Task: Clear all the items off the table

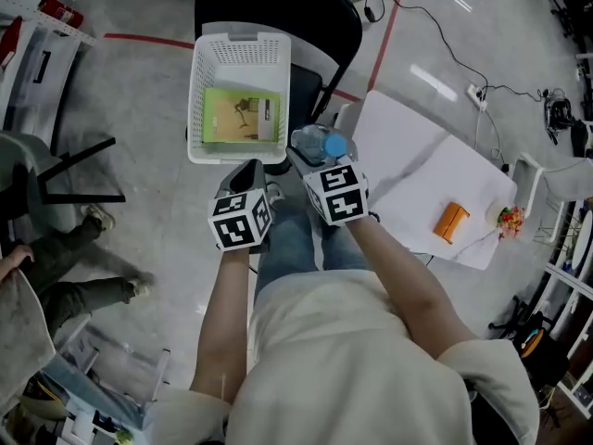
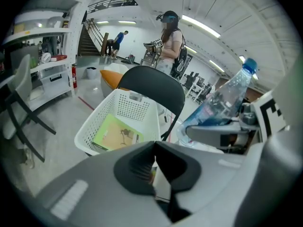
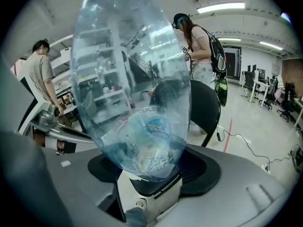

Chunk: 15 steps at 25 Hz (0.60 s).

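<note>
Progress looks partial: 1 flat green card (image 1: pixel 241 116) lies in the white perforated plastic basket (image 1: pixel 199 109) just ahead of your left gripper (image 1: pixel 248 170), whose jaws are closed on nothing. Your right gripper (image 1: pixel 310 160) clamps the clear plastic water bottle with the blue cap (image 1: pixel 315 144), held beside the basket's near corner. 2 things are left on the white-covered table (image 1: pixel 417 165) well to that gripper's right: an orange box (image 1: pixel 451 222) and a small colourful object (image 1: pixel 510 219), too small to identify. Your right arm hides the table's near edge.
</note>
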### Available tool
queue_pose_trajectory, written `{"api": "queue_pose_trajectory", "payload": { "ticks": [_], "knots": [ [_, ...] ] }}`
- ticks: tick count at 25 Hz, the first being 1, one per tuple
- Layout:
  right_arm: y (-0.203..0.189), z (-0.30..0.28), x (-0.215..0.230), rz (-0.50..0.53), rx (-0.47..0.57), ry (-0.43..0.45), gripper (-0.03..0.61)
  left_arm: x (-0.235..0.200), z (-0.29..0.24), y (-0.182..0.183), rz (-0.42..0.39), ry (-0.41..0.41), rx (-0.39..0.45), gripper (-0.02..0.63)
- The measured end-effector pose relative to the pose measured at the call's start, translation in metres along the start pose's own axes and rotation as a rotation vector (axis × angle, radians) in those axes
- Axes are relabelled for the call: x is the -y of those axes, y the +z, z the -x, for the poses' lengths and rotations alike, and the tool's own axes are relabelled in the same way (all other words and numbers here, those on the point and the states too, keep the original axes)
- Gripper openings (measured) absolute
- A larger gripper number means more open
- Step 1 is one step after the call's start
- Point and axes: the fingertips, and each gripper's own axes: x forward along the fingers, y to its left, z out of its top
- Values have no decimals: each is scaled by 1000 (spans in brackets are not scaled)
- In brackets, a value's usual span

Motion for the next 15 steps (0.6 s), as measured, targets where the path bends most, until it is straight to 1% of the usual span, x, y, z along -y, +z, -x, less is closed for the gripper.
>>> {"api": "queue_pose_trajectory", "payload": {
  "ticks": [8, 15],
  "knots": [
    [15, -42, -34, 36, -29, 51, 334, -46, 5, 7, 34, 42, 1, 8],
    [17, -69, -45, 34, -60, 60, 334, -65, 2, 8, 37, 44, -16, 9]
  ]
}}
